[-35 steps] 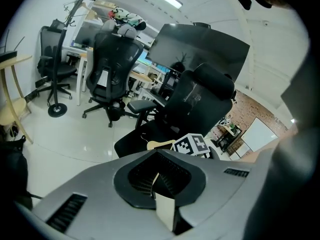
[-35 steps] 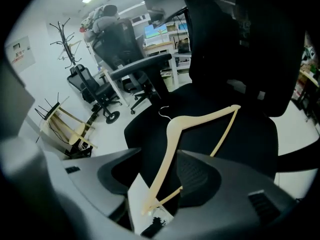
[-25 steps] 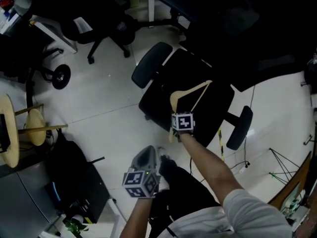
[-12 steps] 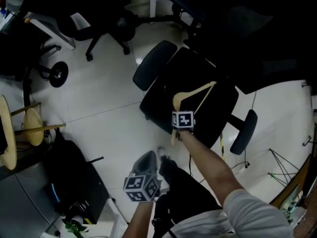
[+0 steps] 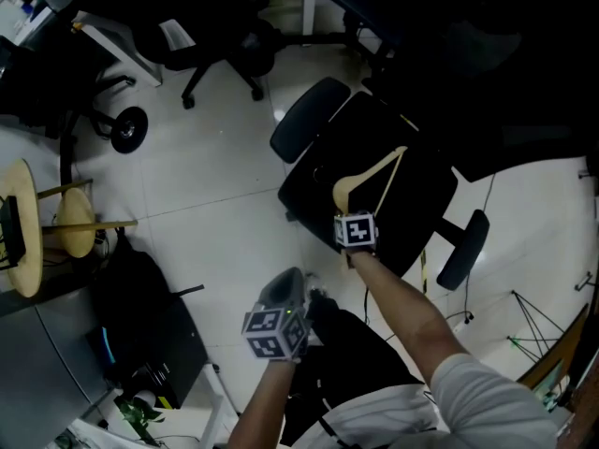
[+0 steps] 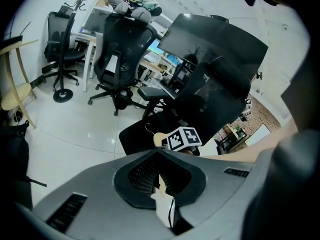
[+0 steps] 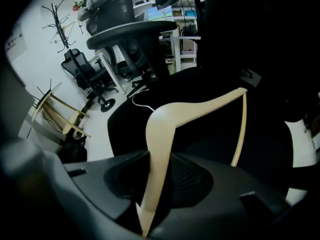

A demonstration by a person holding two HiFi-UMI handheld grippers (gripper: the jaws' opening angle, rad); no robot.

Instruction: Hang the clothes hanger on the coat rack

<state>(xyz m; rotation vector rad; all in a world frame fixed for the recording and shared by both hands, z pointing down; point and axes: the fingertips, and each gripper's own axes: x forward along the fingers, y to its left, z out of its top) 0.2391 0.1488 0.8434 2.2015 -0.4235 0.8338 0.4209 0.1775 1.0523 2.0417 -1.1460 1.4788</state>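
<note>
A pale wooden clothes hanger (image 5: 372,173) lies on the seat of a black office chair (image 5: 412,223). My right gripper (image 5: 350,211) points steeply down at it. In the right gripper view one arm of the hanger (image 7: 161,134) runs between the jaws of the right gripper (image 7: 159,180), which are closing round it. My left gripper (image 5: 284,286) hangs back over the floor near the person's legs, its jaws (image 6: 160,178) nearly together and holding nothing. A black coat rack (image 6: 66,39) stands far off by the desks; the right gripper view also shows the coat rack (image 7: 61,15).
Other black office chairs (image 6: 120,49) stand behind the seat. At the left stands a wooden stool (image 5: 65,227) beside a black bag (image 5: 140,297). Cables and a tripod (image 5: 538,311) lie on the white floor at the right.
The right gripper has edged closer over the hanger's arm. The hanger still lies on the seat. The left gripper has barely moved.
</note>
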